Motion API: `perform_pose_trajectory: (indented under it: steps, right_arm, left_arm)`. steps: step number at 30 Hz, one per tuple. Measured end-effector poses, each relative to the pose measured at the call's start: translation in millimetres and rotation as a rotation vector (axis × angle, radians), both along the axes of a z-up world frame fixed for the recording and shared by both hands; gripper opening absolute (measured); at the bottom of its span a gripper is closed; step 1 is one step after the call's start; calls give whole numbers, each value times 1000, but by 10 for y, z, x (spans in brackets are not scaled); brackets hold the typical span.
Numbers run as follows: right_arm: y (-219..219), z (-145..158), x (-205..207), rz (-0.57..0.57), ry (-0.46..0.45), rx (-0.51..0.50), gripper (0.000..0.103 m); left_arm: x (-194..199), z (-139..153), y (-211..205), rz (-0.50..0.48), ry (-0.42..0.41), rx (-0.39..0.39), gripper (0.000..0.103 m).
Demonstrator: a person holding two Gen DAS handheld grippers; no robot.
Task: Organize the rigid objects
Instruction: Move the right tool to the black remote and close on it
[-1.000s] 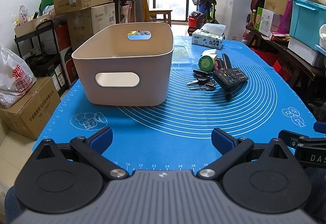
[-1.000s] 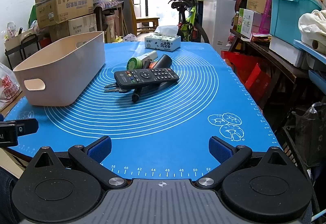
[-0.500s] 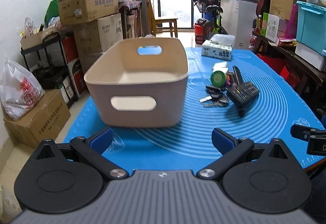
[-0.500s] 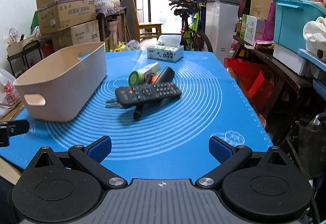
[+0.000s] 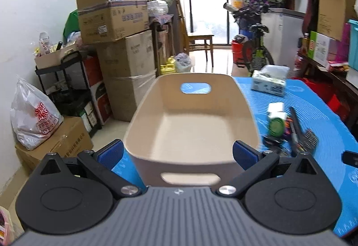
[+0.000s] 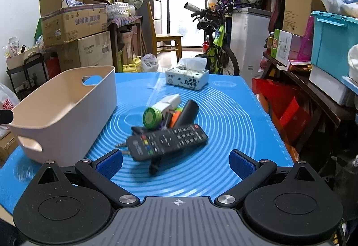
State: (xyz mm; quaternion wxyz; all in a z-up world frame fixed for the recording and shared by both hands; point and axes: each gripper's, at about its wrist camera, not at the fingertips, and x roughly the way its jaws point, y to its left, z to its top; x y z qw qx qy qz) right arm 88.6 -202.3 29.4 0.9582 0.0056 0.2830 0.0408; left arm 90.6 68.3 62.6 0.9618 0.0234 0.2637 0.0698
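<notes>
A beige plastic bin (image 5: 190,125) with handle slots stands on the blue mat (image 5: 331,111); it looks empty. My left gripper (image 5: 177,154) is open above its near rim. In the right wrist view the bin (image 6: 67,107) is at the left. A pile lies mid-mat: a black remote (image 6: 167,142), a green-capped bottle (image 6: 154,117), keys (image 6: 125,148), a black cylinder (image 6: 188,111) and a small orange item (image 6: 175,117). My right gripper (image 6: 175,163) is open just in front of the remote. The pile shows blurred in the left wrist view (image 5: 290,131).
A tissue box (image 6: 188,79) sits at the mat's far end. Cardboard boxes (image 5: 120,44) and a plastic bag (image 5: 33,120) stand left of the table. A bicycle (image 6: 214,44), shelves and a teal crate (image 6: 333,40) are at the right.
Both grippers have risen and moved forward. The left one now looks down into the bin; the right one has come close to the remote. Both stay open.
</notes>
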Motion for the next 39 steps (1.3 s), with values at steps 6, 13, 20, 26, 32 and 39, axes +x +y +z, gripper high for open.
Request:
perform_pose_trajectory:
  steps: [6, 13, 20, 26, 32, 39]
  right_arm:
    - [76, -18, 344, -4, 24, 27, 101]
    - [163, -168, 743, -21, 65, 4, 101]
    - [184, -348, 1112, -47, 118, 27, 101]
    - [252, -485, 1368, -59, 168, 19, 100]
    - [256, -634, 1517, -93, 242, 36, 100]
    - [163, -815, 1597, -114, 326, 112, 89]
  left_arm:
    - [303, 25, 301, 40, 19, -24, 102]
    - [651, -105, 590, 66, 116, -29, 102]
    - [847, -230, 791, 73, 191, -64, 90]
    - [958, -311, 816, 51, 228, -57, 85]
    - [1037, -402, 867, 35, 265, -75, 55]
    - [1094, -499, 887, 29, 300, -55, 9]
